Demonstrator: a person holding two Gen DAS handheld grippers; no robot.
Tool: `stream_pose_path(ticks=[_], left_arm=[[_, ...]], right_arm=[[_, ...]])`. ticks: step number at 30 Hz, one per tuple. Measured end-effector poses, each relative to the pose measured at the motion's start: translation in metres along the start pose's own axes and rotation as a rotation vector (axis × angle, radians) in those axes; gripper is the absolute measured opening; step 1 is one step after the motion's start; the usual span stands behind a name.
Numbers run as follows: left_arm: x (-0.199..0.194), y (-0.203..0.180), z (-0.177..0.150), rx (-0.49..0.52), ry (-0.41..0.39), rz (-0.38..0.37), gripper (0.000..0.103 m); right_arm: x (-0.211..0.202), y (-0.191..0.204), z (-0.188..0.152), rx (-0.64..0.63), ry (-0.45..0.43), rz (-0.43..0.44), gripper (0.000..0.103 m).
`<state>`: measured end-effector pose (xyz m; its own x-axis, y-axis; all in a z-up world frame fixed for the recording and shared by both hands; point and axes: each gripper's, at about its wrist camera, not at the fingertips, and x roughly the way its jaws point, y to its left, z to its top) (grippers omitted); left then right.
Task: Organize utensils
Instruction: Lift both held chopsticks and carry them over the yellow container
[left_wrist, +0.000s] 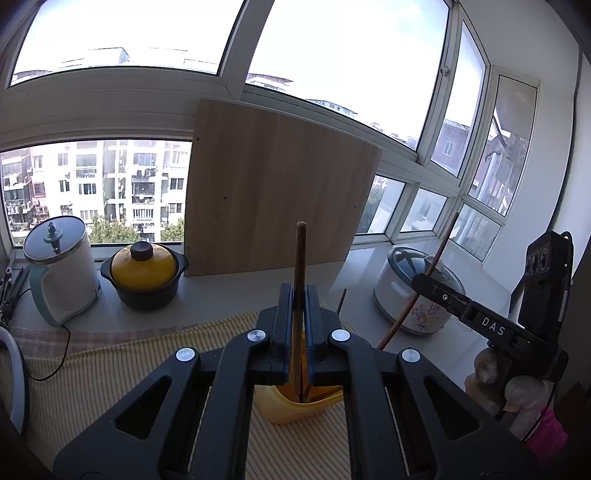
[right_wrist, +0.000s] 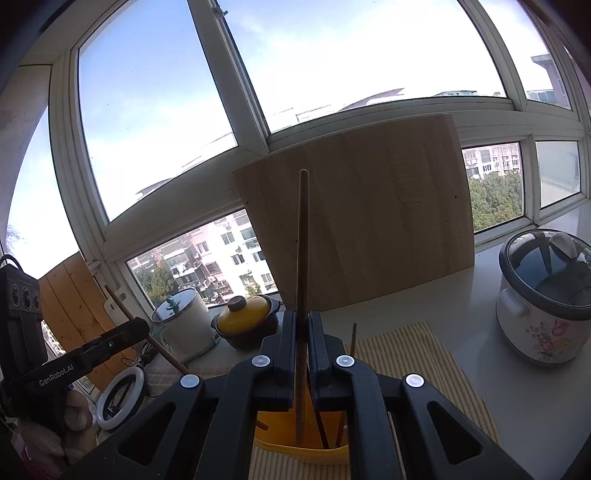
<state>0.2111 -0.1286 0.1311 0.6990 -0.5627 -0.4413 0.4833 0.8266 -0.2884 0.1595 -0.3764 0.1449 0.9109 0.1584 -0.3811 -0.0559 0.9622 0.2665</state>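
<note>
Wooden chopstick (left_wrist: 298, 280), one, upright, clamped between the narrowed jaws of the left tool (left_wrist: 298, 295); its lower end reaches into a yellow holder (left_wrist: 295, 406) standing on a striped yellow mat (left_wrist: 110, 376) on the counter (left_wrist: 221, 284). Second wooden chopstick (right_wrist: 302, 258), upright, pinched likewise in the right tool (right_wrist: 302, 325), its lower end also inside the yellow holder, where further sticks lean. Both tools point slightly downward over the holder, side by side; each appears in the other's view, stick in its grip. Gloved fingers (left_wrist: 524, 402) wrap the right tool's handle. One loose stick (right_wrist: 353, 338) rises from the holder just right of the jaws. Backdrop items on the counter: wooden board (left_wrist: 273, 192) leaning against the window; white kettle (left_wrist: 62, 266); yellow-lidded black pot (left_wrist: 146, 273); floral rice cooker (right_wrist: 546, 299) at right.
</note>
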Motion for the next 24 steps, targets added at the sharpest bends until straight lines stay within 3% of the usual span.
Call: stream_pose_path(ticks=[24], left_arm=[[0.027,-0.004,-0.039,0.0,0.117,-0.008,0.004]], right_arm=[[0.033,0.0,-0.036,-0.085,0.121,-0.032,0.004]])
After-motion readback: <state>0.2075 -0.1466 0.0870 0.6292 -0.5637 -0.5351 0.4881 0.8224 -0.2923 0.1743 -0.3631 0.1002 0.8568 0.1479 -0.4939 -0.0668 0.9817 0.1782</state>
